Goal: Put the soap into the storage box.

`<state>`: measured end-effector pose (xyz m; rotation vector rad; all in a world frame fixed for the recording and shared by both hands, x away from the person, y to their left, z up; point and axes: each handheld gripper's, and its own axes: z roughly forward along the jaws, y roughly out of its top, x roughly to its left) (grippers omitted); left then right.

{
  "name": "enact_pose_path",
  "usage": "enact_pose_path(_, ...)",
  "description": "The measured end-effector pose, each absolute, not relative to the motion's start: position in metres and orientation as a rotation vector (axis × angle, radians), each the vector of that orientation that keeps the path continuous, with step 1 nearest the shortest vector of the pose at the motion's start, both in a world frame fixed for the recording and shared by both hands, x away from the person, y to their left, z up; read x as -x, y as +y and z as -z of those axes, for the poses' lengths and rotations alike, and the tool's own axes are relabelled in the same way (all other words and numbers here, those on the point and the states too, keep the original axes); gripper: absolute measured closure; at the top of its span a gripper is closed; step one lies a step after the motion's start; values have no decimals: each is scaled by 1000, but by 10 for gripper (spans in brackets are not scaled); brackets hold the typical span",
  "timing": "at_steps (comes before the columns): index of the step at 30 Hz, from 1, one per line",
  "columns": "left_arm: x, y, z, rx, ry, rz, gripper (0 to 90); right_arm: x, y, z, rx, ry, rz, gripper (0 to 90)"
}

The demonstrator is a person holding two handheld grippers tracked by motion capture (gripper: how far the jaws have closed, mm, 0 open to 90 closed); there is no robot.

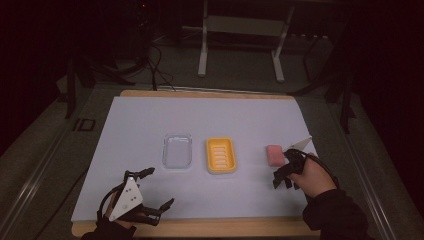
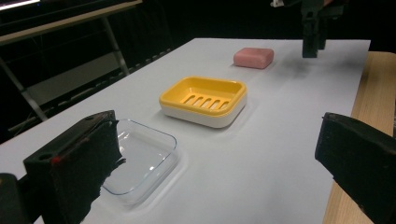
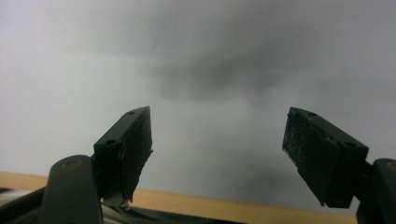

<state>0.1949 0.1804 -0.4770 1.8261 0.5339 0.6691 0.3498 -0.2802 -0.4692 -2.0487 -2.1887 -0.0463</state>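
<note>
A pink soap bar (image 1: 274,155) (image 2: 253,57) lies on the white sheet at the right. To its left sits a yellow slotted soap dish (image 1: 220,155) (image 2: 204,100), and further left a clear plastic tray (image 1: 177,150) (image 2: 140,158). My right gripper (image 1: 281,181) (image 3: 217,154) hovers just in front of the soap, open, pointing down at bare sheet with nothing between its jaws. It also appears far off in the left gripper view (image 2: 313,28). My left gripper (image 1: 157,187) (image 2: 219,163) rests low near the front left, wide open and empty, aimed across the three items.
The white sheet (image 1: 240,120) covers a wooden board whose edge (image 1: 200,227) (image 3: 224,205) runs along the front. A metal stand (image 1: 240,30) and cables (image 1: 157,65) lie on the dark floor beyond the table.
</note>
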Motion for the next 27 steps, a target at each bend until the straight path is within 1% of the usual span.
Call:
enact_pose_path(5,-195,181,477,-1824,534,-670,7,-357,-281,463,2067,-2198,60,240)
enact_pose_path(12,-195,181,477,-1825,534,-669,6,-367,-281,455,2081,-2207,105,209)
enact_pose_path(27,-194,181,477,-1825,537,-669,7,-390,-276,433,2096,-2277,191,206)
